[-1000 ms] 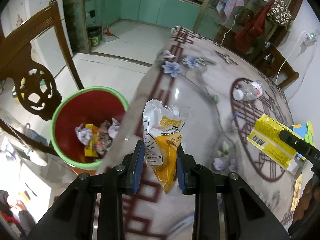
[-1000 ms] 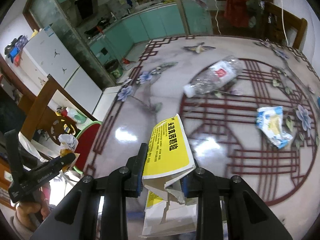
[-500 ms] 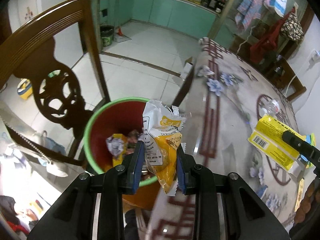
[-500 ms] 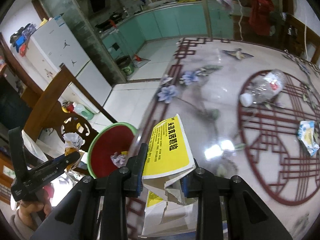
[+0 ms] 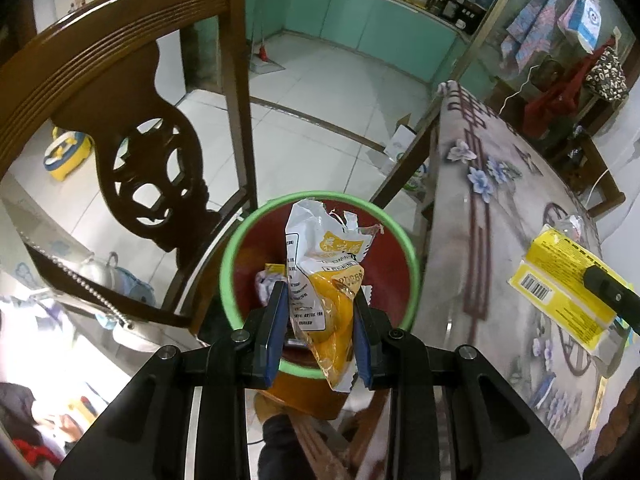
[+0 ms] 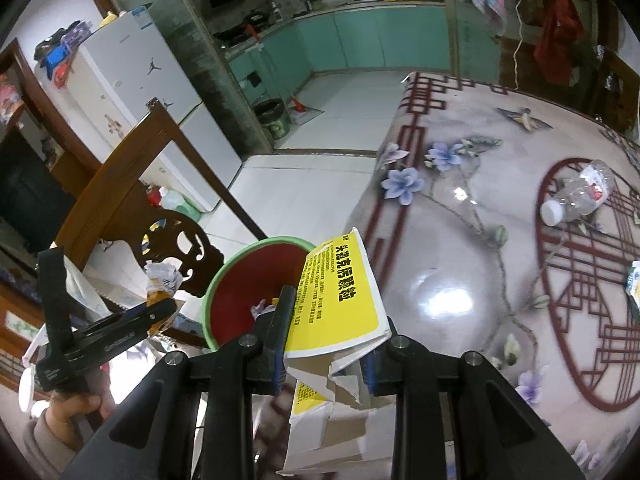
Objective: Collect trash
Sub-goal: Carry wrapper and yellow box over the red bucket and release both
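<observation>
Left wrist view, from left to right: a carved dark wooden chair [image 5: 132, 128] stands on the white tiled floor, its back filling the left side. Just right of it sits a red bin with a green rim [image 5: 412, 264], and crumpled trash [image 5: 267, 280] lies at its bottom. The left gripper [image 5: 320, 320] hangs directly above the bin's opening, its blue pads clenched on a torn white and yellow snack bag [image 5: 324, 276] that stands up between them. Further right runs the edge of a glossy table [image 5: 480, 240] printed with flowers and dark red lattice. At the far right a yellow carton [image 5: 560, 288] with a barcode hangs above the table, gripped by the other tool's black finger.

Right wrist view, from left to right: a hand [image 6: 76, 404] at the lower left grips the left gripper's handle, and the snack bag [image 6: 162, 280] sticks up from its tip beside the chair [image 6: 120, 200]. The bin [image 6: 224, 276] shows next, partly hidden behind the right gripper [image 6: 326, 340], whose jaws are clamped on the yellow carton [image 6: 340, 292], a torn box with black lettering, held over the table's edge beside the bin. On the table [image 6: 460, 260] to the right lies a clear plastic bottle [image 6: 576, 196] with a white cap, on its side. A small blue and white wrapper [image 6: 634, 284] lies at the right edge.
</observation>
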Demonstrator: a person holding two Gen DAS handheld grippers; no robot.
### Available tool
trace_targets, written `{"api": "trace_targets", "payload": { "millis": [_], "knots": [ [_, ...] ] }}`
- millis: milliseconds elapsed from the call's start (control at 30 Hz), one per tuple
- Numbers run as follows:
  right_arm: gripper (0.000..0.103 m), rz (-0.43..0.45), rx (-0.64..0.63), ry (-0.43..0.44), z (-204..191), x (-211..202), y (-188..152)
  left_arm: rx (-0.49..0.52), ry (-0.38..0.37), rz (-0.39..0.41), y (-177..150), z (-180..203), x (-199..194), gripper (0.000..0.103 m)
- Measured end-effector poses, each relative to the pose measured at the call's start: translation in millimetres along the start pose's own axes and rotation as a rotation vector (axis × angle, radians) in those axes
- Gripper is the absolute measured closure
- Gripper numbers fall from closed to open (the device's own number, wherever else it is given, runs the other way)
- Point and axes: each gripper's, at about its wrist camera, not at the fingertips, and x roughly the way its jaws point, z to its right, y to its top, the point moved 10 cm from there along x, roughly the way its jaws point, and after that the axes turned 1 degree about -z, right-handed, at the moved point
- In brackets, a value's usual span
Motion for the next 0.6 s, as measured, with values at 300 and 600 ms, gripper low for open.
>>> {"api": "trace_targets", "payload": {
  "millis": [300,600],
  "knots": [
    [0.077,-0.027,-0.022,0.028,-37.4,24.5,0.2,-0.005,-0.004,-0.036,5.8,-19.9,17.5,0.075],
    [0.077,-0.063,-0.044,0.047,-66.7,49.5,1.2,0.011,-0.014,-0.084,6.3,-28.8,33.9,0.075]
  ]
}}
